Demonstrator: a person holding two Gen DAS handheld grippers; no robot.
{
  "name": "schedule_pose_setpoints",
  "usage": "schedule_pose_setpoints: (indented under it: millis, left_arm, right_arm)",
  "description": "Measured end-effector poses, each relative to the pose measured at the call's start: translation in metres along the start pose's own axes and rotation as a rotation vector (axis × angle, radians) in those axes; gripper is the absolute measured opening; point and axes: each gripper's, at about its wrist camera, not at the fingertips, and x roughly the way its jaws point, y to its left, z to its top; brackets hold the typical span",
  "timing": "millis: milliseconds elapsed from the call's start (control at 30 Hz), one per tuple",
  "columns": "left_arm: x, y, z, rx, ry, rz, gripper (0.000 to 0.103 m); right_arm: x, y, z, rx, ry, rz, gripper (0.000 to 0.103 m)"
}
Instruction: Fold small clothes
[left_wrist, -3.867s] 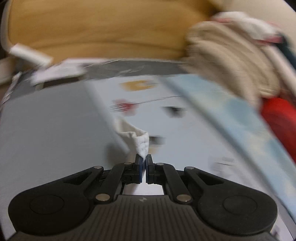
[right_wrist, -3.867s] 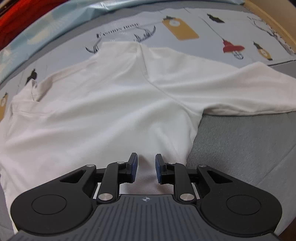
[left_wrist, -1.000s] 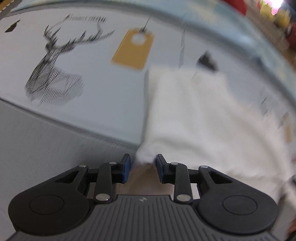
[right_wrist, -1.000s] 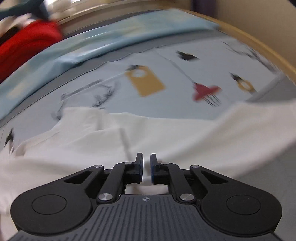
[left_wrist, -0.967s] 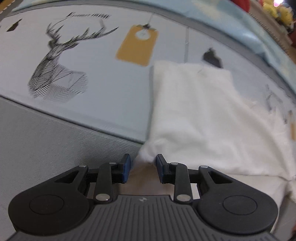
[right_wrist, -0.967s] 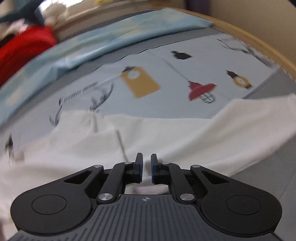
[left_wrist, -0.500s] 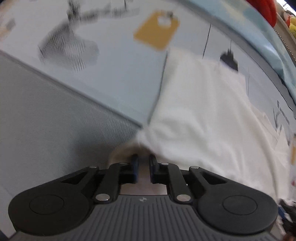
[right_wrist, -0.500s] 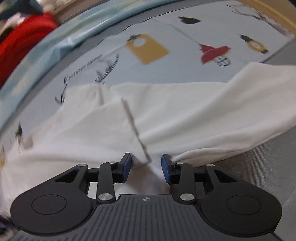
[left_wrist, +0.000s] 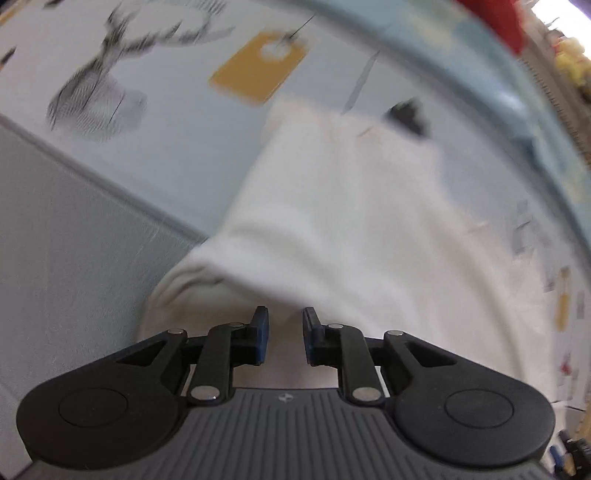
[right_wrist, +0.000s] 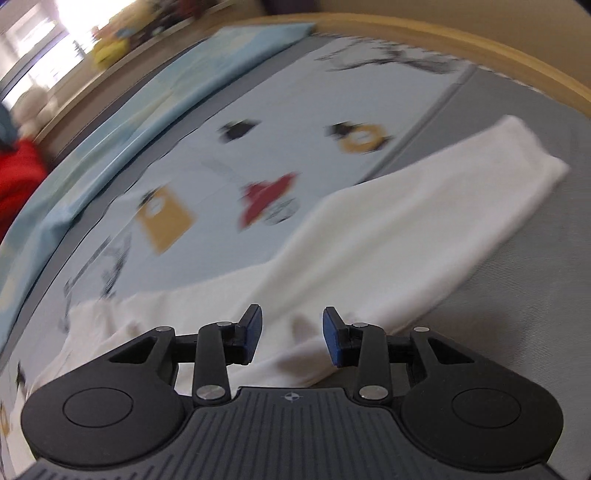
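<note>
A small white shirt (left_wrist: 343, 221) lies on a printed blue-grey cloth. In the left wrist view one sleeve is folded in over the body, and its fold edge sits just ahead of my left gripper (left_wrist: 284, 332), which is open and empty above the shirt. In the right wrist view the shirt (right_wrist: 388, 236) stretches a sleeve out to the right onto the grey mat. My right gripper (right_wrist: 291, 328) is open wide and empty, over the shirt's near edge.
The printed cloth (left_wrist: 166, 140) shows a deer and a yellow tag. A grey mat (right_wrist: 517, 302) lies at the right, with a wooden rim (right_wrist: 480, 40) beyond. A light blue cloth (right_wrist: 155, 107) and something red (right_wrist: 18, 184) lie at the far left.
Both grippers were shut on the shirt about a second ago. Both have since opened and let the cloth go. The right view has swung toward the outstretched sleeve.
</note>
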Motion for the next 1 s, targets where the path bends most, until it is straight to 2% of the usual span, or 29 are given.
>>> schedule_pose_setpoints:
  millis: [100, 200, 400, 500, 667, 700, 733, 767, 867, 1000]
  left_arm:
    - [-0.017, -0.020, -0.003, 0.041, -0.040, -0.065, 0.029]
    - [-0.016, -0.033, -0.007, 0.096, -0.025, -0.098, 0.033]
    - [-0.009, -0.046, -0.016, 0.157, 0.006, -0.097, 0.033]
    - [-0.007, -0.046, -0.012, 0.173, -0.009, -0.091, 0.033]
    - [-0.005, -0.042, -0.005, 0.173, -0.009, -0.089, 0.033]
    - [-0.006, -0.041, -0.005, 0.172, -0.010, -0.089, 0.033]
    - [-0.007, -0.040, -0.004, 0.172, -0.012, -0.088, 0.033]
    - [-0.008, -0.038, -0.003, 0.172, -0.014, -0.088, 0.033]
    - [-0.012, -0.031, 0.000, 0.158, -0.020, -0.092, 0.033]
    - [-0.018, -0.018, 0.007, 0.138, -0.038, -0.086, 0.033]
  right_arm:
    - [-0.003, -0.033, 0.012, 0.078, -0.034, -0.048, 0.038]
    - [-0.003, -0.070, 0.023, 0.153, -0.055, -0.096, 0.038]
    - [0.008, -0.141, 0.043, 0.292, -0.085, -0.191, 0.038]
    - [0.020, -0.170, 0.050, 0.369, -0.069, -0.156, 0.039]
    - [0.021, -0.180, 0.054, 0.403, -0.125, -0.128, 0.038]
    - [0.023, -0.180, 0.054, 0.410, -0.133, -0.131, 0.029]
    - [0.024, -0.179, 0.055, 0.408, -0.143, -0.148, 0.008]
    - [0.026, -0.177, 0.056, 0.402, -0.147, -0.160, 0.004]
    - [0.027, -0.170, 0.055, 0.402, -0.170, -0.182, 0.003]
    - [0.014, -0.137, 0.055, 0.342, -0.250, -0.203, 0.003]
